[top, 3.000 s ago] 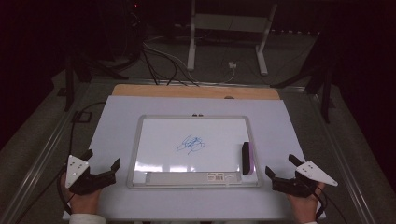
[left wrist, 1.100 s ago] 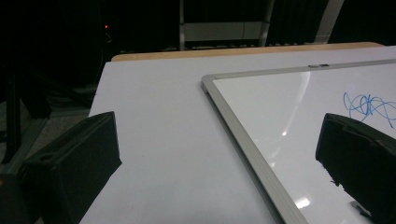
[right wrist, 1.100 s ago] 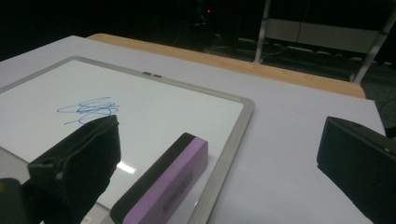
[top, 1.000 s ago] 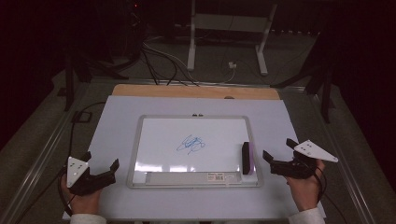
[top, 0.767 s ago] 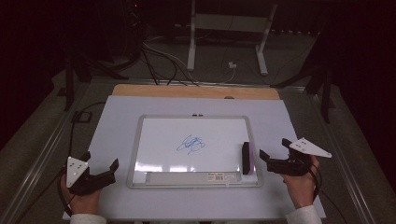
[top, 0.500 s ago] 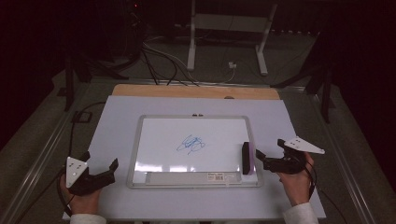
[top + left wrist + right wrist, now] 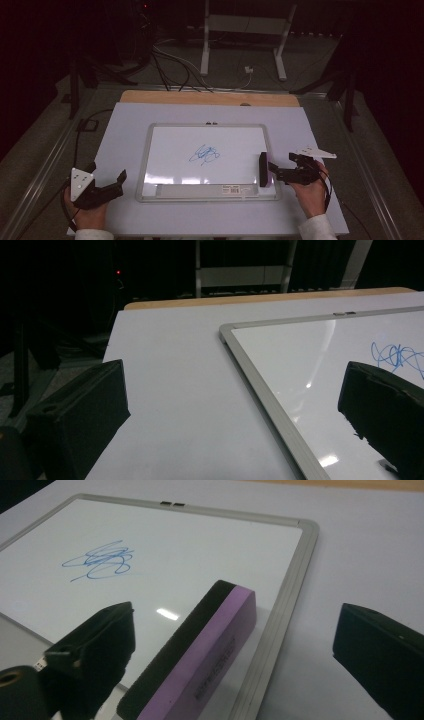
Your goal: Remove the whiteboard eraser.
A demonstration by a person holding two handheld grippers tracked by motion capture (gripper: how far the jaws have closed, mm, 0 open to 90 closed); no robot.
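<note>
One right hand-held gripper (image 7: 274, 172) has moved left, now straddling the eraser (image 7: 263, 169).

Here's the counter (image 7: 125, 130), a flat white rectangular top with a strip of pale wood (image 7: 210, 98) running along its far edge. Lying flat in the middle of it, a little toward the near edge, is the silver-framed rectangular whiteboard (image 7: 150, 150), long sides parallel to the counter's near edge. A blue marker scribble (image 7: 204, 155) sits about mid-board. At the board's right end, by the frame, rests the purple foam eraser with its black felt face (image 7: 200, 655). White counter surface shows all round the frame.
</note>
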